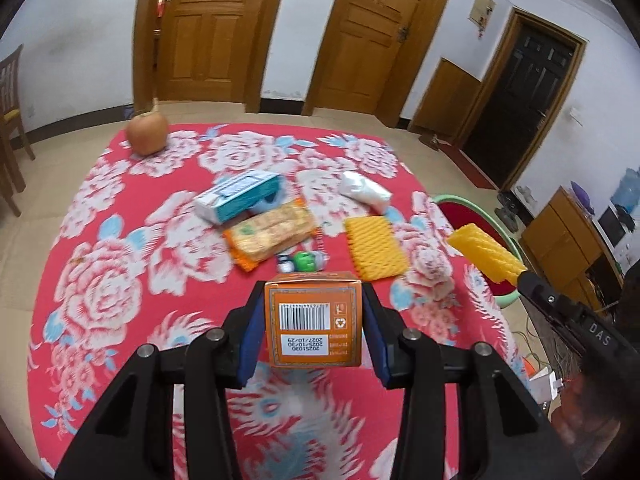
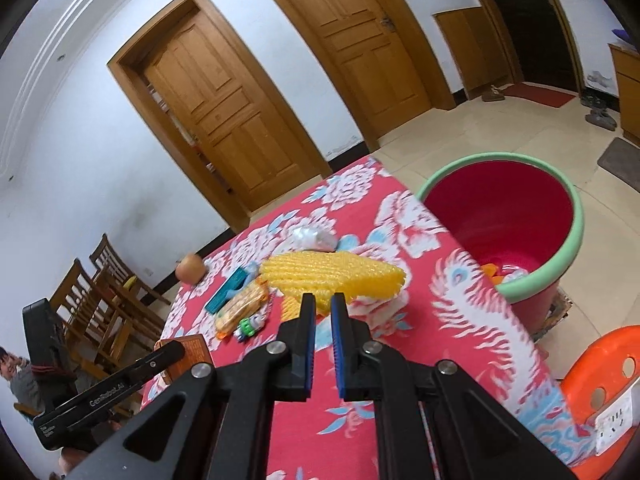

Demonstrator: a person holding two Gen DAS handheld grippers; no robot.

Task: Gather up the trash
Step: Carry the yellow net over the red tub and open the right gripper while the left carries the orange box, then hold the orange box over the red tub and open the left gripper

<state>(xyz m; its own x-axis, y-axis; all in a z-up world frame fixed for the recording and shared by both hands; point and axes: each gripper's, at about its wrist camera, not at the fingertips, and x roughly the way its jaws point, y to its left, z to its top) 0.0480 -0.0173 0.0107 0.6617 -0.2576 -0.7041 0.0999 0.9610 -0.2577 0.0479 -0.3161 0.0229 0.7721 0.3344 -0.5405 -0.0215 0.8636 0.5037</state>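
My left gripper (image 1: 314, 300) is shut on an orange carton (image 1: 314, 320) with a barcode, held above the red floral tablecloth (image 1: 120, 280). My right gripper (image 2: 323, 300) is shut on a yellow foam net sleeve (image 2: 336, 278); it also shows in the left wrist view (image 1: 486, 258), raised at the table's right edge. A red bin with a green rim (image 2: 576, 216) stands on the floor beside the table, with some trash inside. On the table lie a second yellow foam net (image 1: 374, 252), a teal and white box (image 1: 238, 196), a cracker packet (image 1: 272, 236), a small green-capped bottle (image 1: 304, 262) and a white wad (image 1: 364, 192).
An apple (image 1: 147, 133) sits at the table's far left corner. Wooden chairs (image 2: 104, 304) stand by the wall. An orange plastic stool (image 2: 604, 372) with a power strip is near the table's front right. A person (image 2: 16, 376) sits at the far left.
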